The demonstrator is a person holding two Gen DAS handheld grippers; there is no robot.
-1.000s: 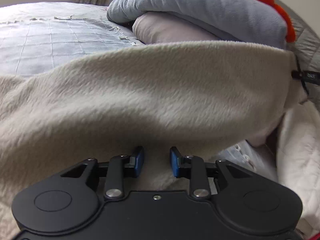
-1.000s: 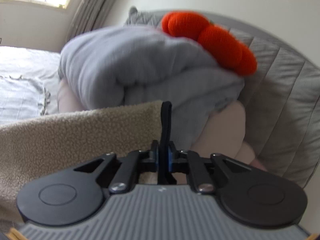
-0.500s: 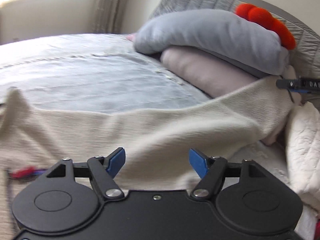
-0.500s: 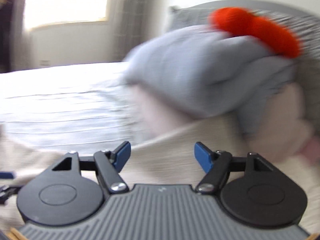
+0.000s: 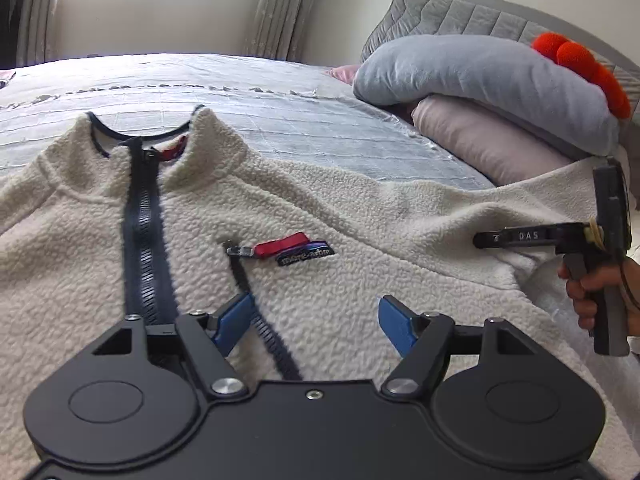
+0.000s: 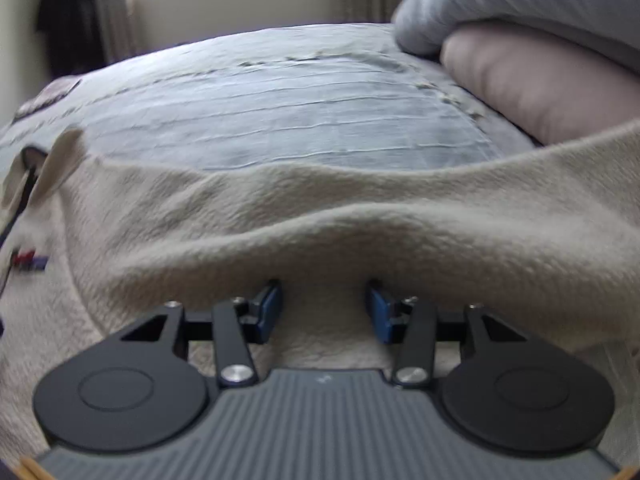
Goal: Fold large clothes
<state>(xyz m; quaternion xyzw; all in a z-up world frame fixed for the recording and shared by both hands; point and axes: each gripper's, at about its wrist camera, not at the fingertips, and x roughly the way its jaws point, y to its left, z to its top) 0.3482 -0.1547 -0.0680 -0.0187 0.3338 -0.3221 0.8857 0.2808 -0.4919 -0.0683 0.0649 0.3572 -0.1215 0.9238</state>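
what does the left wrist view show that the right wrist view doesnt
Only the left wrist view shows the fleece's collar and main zipper, the red pull and chest label, the orange pom-poms, the grey headboard, the open left gripper, and the hand gripping the right gripper's handle.

Only the right wrist view shows the right gripper head-on, blue pads apart around a fleece fold, jaws just closing, and a dark shape by the window.

Both share the cream fleece, the blue bedspread, and the grey cushion on the pink pillow.
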